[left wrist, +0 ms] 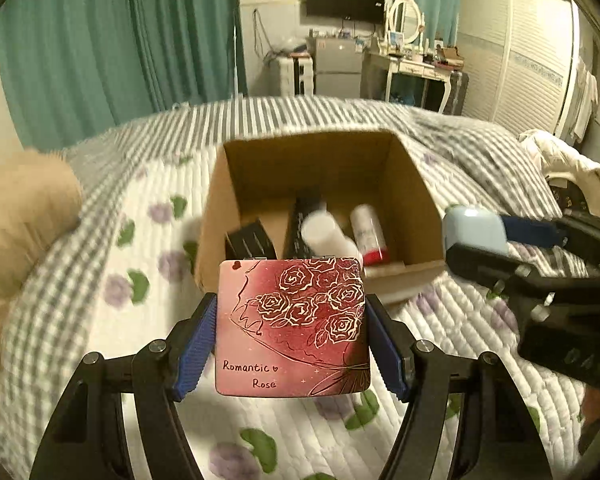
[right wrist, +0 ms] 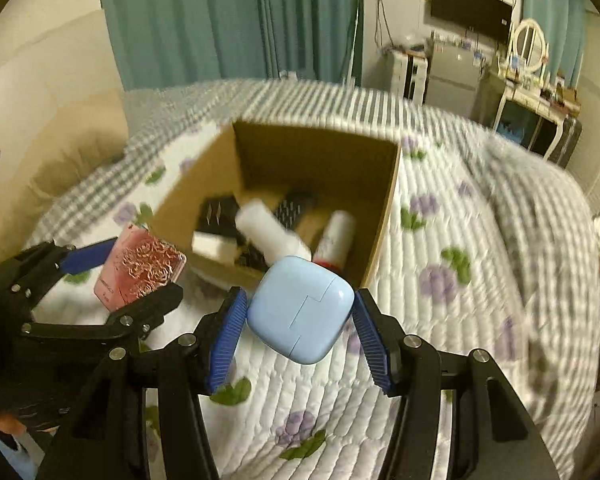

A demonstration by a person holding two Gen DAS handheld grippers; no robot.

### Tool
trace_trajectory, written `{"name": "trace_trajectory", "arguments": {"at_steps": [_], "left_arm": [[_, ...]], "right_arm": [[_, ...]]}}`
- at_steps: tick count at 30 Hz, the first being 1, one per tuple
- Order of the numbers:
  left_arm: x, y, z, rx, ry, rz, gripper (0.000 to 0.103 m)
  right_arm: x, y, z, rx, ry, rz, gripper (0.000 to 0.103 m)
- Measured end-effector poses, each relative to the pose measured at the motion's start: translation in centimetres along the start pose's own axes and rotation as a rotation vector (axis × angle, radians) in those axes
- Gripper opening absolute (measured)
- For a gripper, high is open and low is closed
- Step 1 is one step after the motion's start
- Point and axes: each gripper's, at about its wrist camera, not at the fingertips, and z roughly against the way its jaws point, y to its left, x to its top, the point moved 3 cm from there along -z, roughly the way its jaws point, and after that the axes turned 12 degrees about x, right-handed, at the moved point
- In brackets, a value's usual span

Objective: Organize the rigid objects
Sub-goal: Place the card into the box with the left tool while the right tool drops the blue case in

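Both grippers hold cases near the cardboard box [left wrist: 316,152], seemingly above it.

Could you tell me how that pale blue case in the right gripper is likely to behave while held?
The pale blue case looks rigid, glossy and rounded, so it may slip. The right gripper pinches it cornerwise, so it might twist. It seems light.

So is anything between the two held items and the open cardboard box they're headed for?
Nothing visible. The rose tin in the left gripper and the blue case in the right gripper both sit just short of the cardboard box, whose top is open.
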Motion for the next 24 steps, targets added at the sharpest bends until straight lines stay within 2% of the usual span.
{"name": "trace_trajectory", "arguments": {"at_steps": [4,10,17,24], "left_arm": [[2.3,0.9,-0.5,0.013,-0.048,0.001,0.072],[6.2,1.0,-3.0,0.029,-0.08,-0.008,0.072],[9.0,0.4,-8.0,0.037,-0.061,-0.023,0.072],[9.2,-0.5,-13.4,0.045,0.011,-0.025,0.072]], "right_arm": [[3.3,-0.2,1.3,-0.019,-0.051,0.008,0.055],[7.0,-1.3,0.5,-0.03,-0.078,0.0,0.055],[10.4,-3.5,-3.6,-0.038,-0.06,-0.014,0.055],[11.4,-5.9,-9.8,-0.037,0.011,-0.039,0.055]]}}
